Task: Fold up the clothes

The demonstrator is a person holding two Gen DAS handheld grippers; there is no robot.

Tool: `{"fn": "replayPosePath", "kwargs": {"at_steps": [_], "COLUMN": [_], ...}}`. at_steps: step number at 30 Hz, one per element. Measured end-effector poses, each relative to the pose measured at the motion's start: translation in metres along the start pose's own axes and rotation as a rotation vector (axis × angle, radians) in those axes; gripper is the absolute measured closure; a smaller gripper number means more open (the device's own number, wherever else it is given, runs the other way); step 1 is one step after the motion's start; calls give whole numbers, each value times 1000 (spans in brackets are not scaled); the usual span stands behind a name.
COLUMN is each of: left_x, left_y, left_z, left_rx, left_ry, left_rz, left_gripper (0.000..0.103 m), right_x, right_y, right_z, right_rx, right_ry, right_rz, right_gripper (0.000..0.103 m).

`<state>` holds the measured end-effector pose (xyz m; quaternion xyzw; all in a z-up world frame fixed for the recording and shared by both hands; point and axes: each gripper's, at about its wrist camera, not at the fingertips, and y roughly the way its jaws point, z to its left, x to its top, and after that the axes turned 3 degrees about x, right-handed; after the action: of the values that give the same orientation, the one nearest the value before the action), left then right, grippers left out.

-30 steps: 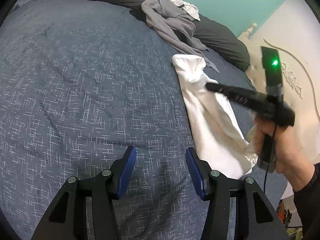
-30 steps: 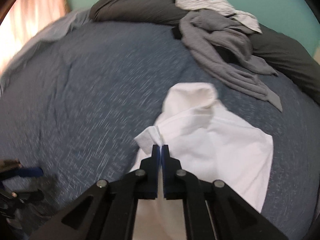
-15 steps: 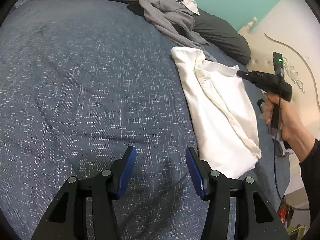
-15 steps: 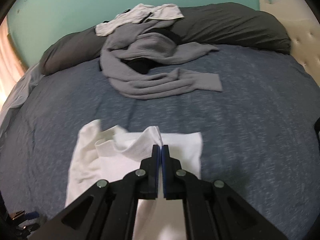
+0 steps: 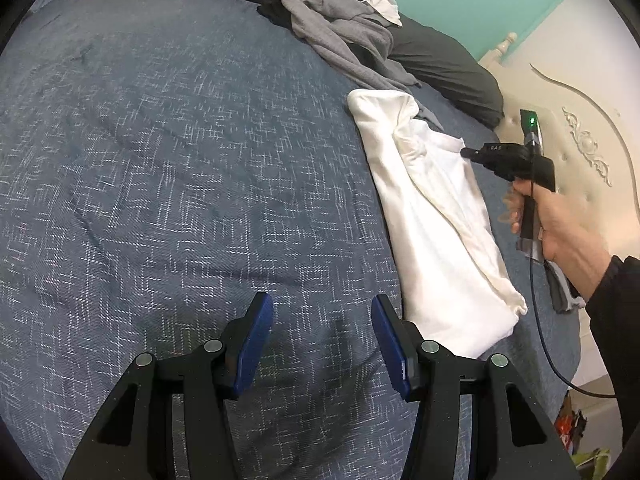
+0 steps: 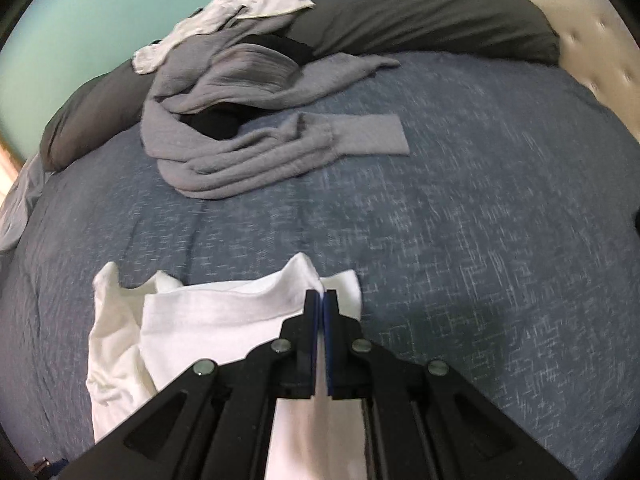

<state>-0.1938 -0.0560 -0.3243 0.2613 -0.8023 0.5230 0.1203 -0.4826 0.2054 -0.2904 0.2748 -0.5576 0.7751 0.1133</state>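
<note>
Teal wall (image 6: 80, 20) and a cream padded headboard (image 5: 580, 92) are seen behind a bed covered by a blue-grey flecked bedspread (image 5: 180, 160). Dark grey pillows (image 6: 420, 12) are lined up along the far edge, and a grey sweater (image 6: 248, 120) is heaped against them with a white garment (image 6: 240, 12) on top; something black is partly buried in the heap and cannot be identified. The lower parts of both views are blocked by the black gripper frames.

A white shirt (image 5: 432, 216) is laid on the bedspread, toward the headboard side, near the grey sweater. It is shown folded lengthwise into a long, narrow strip, with loose creases and a rolled edge running down it. Its long axis is seen to run from the pillows toward the near edge of the bed. Its near end is cut off behind the frame in the right wrist view.

The right gripper (image 6: 321, 300) is held in the person's hand (image 5: 560, 220), and its fingers are pressed together on a raised corner of the white shirt at the pillow end. The left gripper (image 5: 322, 328) is held over bare bedspread beside the shirt's near end, its blue-padded fingers (image 5: 256, 340) spread apart with nothing between them.
</note>
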Motion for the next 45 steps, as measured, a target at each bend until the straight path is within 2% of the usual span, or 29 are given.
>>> {"fn": "replayPosePath", "kwargs": {"at_steps": [2,4,5,6,15,17,20,21,23,29,39,43,45], "left_x": [0,-1,-1,-1,-5,-5,-5,-5,-5,-9,-8,-8,-8], "left_y": [0,0,0,0,5,6,7,7,9,9,10,11,11], "left_z": [0,0,-1,-1,-5,-5,-4,-4,-4,-3,-2,-2,-3], "left_rx": [-3,-5,-5,-6,-7,-6,-6,-6,-5,-7,-2,-5,-10], "left_ry": [-1,0,1,2,14,14,13,13,15,17,17,15,16], "left_rz": [1,2,2,2,19,20,23,25,30,33,38,44,43], "left_gripper": [48,48,48,48,48,48,48,48,48,48,48,48,48], "right_x": [0,1,2,2,-5,-8,-12,-13,-14,-5,-1,2,2], "right_y": [-3,-10,-13,-14,17,20,22,21,20,2,25,14,2], "right_z": [-4,-3,-1,1,22,19,19,20,20,10,2,-13,-24], "right_rx": [12,8,1,-3,-32,-26,-37,-41,-49,-65,-50,-60,-33], "right_ry": [33,16,-4,-25,-205,-204,-233,-241,-256,-220,-167,-109,-73], "right_rz": [-19,-54,-60,-61,95,89,80,74,62,-36,31,1,-8], "right_gripper": [98,89,72,63,63,64,91,96,100,101,101,100,97]}}
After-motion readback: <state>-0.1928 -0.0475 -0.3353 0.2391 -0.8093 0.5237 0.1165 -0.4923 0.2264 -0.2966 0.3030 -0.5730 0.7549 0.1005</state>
